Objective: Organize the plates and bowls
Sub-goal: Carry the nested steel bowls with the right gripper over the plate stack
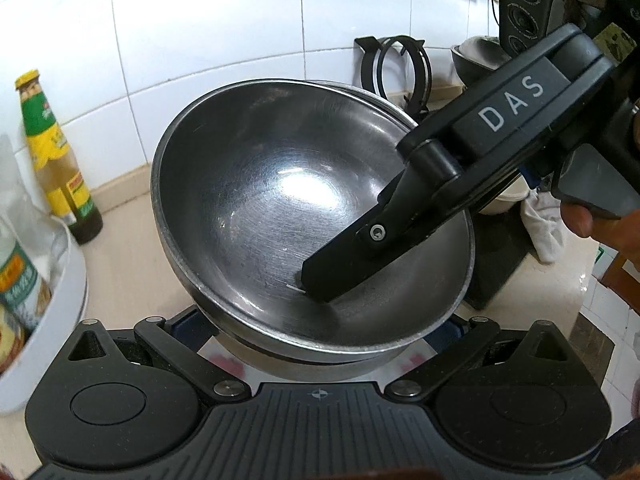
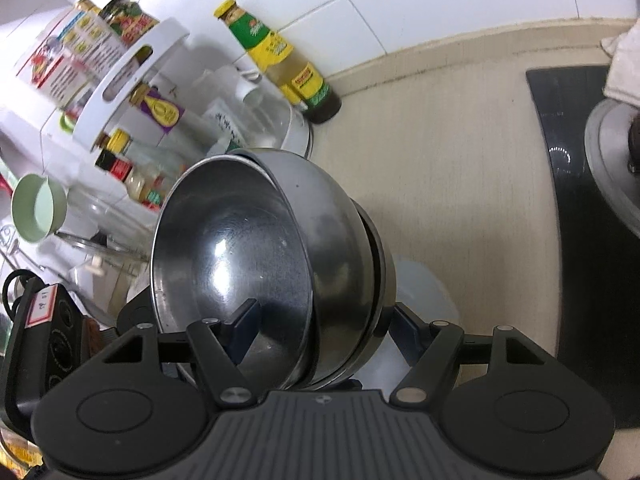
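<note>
Two nested steel bowls (image 2: 256, 240), rigid and slick, hang clenched at the rim in my right tongs (image 2: 316, 344); left tongs' (image 1: 324, 344) state I cannot tell.

We see both grippers in matt black plastic. The left gripper (image 1: 320, 328) has a ribbed grey centre plate w/ a small cross mark, round caps each side, silver screws on link arms. The right gripper (image 1: 340, 276) has white letters "DAS" on a grey band, one silver screw near the finger.
</note>
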`<act>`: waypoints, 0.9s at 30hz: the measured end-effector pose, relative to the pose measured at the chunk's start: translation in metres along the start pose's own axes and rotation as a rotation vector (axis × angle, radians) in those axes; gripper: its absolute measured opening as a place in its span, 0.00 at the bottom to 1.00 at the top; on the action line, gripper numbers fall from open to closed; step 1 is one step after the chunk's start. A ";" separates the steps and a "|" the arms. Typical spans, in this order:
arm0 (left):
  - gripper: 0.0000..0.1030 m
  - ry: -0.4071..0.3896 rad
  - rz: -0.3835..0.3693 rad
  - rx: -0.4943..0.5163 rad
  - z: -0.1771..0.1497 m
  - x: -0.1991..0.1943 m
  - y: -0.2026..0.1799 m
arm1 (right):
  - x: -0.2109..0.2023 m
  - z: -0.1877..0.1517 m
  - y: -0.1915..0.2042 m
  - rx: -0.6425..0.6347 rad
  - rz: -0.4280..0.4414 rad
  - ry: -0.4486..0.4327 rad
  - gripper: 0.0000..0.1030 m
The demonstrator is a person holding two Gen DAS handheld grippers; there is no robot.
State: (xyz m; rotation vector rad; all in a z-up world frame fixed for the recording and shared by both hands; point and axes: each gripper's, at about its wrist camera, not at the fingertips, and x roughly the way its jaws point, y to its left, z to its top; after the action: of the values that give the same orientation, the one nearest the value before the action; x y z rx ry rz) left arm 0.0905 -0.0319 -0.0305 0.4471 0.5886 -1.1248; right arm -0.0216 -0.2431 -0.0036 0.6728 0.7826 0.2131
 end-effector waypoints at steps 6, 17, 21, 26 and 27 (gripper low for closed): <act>1.00 0.026 0.000 -0.030 -0.017 0.002 -0.012 | 0.002 -0.022 0.000 -0.002 -0.006 0.034 0.65; 1.00 0.083 0.003 -0.111 -0.044 0.024 -0.006 | 0.031 -0.039 -0.011 0.007 -0.042 0.074 0.65; 1.00 0.090 0.015 -0.118 -0.051 0.025 -0.004 | 0.038 -0.040 -0.015 0.014 -0.053 0.082 0.66; 0.99 0.089 0.034 -0.099 -0.056 0.018 -0.009 | 0.032 -0.043 -0.010 -0.035 -0.072 0.054 0.66; 0.99 0.087 0.040 -0.100 -0.057 0.014 -0.009 | 0.029 -0.044 -0.009 -0.047 -0.073 0.044 0.66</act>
State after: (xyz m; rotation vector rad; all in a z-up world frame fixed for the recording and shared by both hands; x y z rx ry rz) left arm 0.0745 -0.0100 -0.0834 0.4212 0.7060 -1.0373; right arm -0.0333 -0.2170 -0.0482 0.5953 0.8401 0.1794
